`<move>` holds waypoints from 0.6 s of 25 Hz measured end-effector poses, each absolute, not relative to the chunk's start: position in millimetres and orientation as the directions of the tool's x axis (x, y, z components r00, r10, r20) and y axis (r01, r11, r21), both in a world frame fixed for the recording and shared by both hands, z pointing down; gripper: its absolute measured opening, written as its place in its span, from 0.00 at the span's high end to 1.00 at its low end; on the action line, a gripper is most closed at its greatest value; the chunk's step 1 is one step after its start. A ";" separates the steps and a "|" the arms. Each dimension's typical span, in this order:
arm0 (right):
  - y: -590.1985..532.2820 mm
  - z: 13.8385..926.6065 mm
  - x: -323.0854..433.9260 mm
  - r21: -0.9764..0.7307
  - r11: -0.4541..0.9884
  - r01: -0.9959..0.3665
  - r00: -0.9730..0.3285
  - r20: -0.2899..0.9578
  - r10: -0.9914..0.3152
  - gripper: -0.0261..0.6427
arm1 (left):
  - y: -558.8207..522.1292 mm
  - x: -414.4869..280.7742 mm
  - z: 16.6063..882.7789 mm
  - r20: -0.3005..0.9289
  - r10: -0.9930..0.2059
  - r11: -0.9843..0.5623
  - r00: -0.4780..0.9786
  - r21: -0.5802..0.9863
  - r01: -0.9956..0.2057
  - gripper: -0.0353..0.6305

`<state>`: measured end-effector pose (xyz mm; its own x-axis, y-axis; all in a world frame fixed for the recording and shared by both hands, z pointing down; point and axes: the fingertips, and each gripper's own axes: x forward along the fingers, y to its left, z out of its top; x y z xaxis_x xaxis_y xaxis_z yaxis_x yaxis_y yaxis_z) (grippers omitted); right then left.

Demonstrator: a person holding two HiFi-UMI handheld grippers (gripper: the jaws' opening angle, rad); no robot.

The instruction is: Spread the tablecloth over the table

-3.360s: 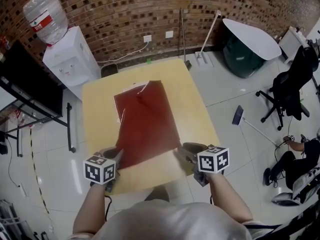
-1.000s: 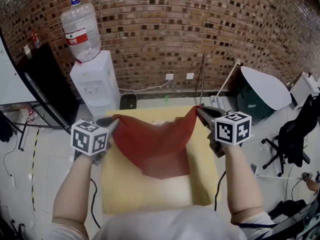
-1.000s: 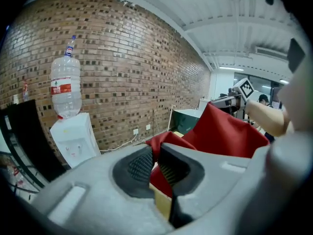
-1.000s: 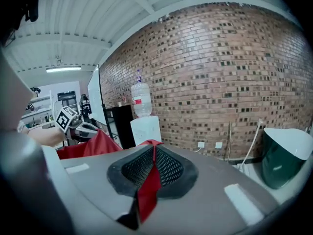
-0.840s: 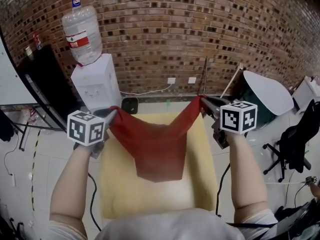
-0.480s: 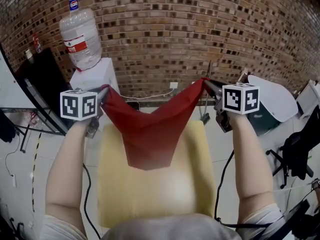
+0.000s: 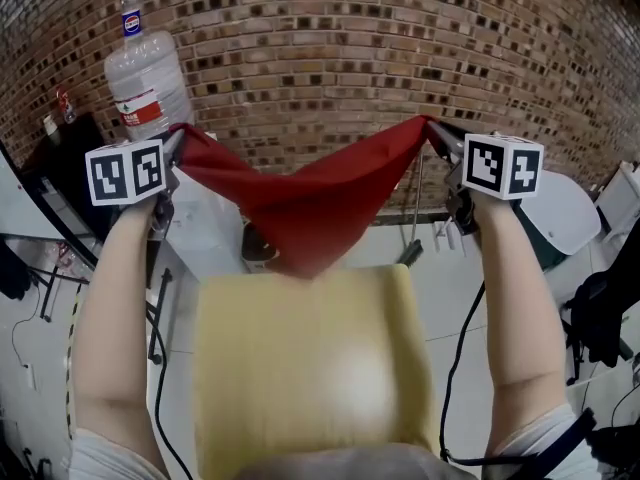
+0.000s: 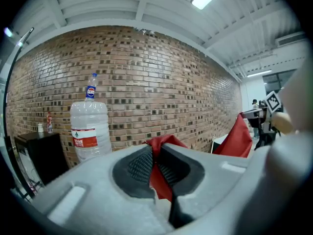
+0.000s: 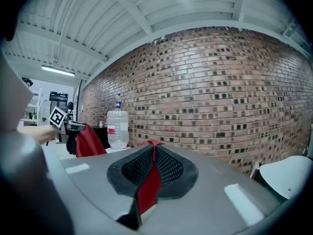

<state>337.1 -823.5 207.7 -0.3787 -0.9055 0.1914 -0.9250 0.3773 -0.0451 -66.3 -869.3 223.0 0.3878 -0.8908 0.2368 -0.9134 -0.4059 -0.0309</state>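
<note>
A dark red tablecloth (image 7: 305, 203) hangs in the air between my two grippers, sagging to a point above the far edge of the pale yellow table (image 7: 310, 368). My left gripper (image 7: 178, 136) is shut on one corner of the tablecloth (image 8: 159, 173) at the upper left of the head view. My right gripper (image 7: 432, 128) is shut on the other corner of the tablecloth (image 9: 149, 185) at the upper right. Both are held high at about the same height, arms stretched out in front of the brick wall. Each gripper view shows the other gripper with red cloth trailing from it.
A water dispenser with a large bottle (image 7: 145, 68) stands at the back left beside a dark cabinet (image 7: 60, 158). A white round tabletop (image 7: 565, 218) leans at the right, an office chair (image 7: 605, 318) farther right. A brick wall (image 7: 320, 58) is behind the table.
Both grippers have risen and moved away from me with the cloth's corners. The cloth has lifted off the table and now hangs free between them.
</note>
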 end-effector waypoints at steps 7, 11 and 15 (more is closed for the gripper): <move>-834.2 270.6 354.2 -0.114 0.336 -0.935 -0.354 0.278 -0.893 0.94 | -876.5 -85.1 297.5 0.341 -0.867 -0.375 0.363 0.031 -0.926 0.92; -829.5 301.6 371.1 -0.148 0.291 -0.945 -0.325 0.326 -0.888 0.94 | -868.9 -100.8 333.4 0.390 -0.853 -0.353 0.348 0.062 -0.934 0.92; -822.3 313.3 373.4 -0.144 0.271 -0.952 -0.306 0.351 -0.885 0.94 | -859.1 -106.7 344.2 0.399 -0.849 -0.351 0.347 0.065 -0.934 0.92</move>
<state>373.4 -822.3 313.3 -0.3056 -0.8849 0.3513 -0.9516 0.2714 -0.1442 -106.7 -859.1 344.2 0.3468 -0.8488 0.3990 -0.9341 -0.3509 0.0655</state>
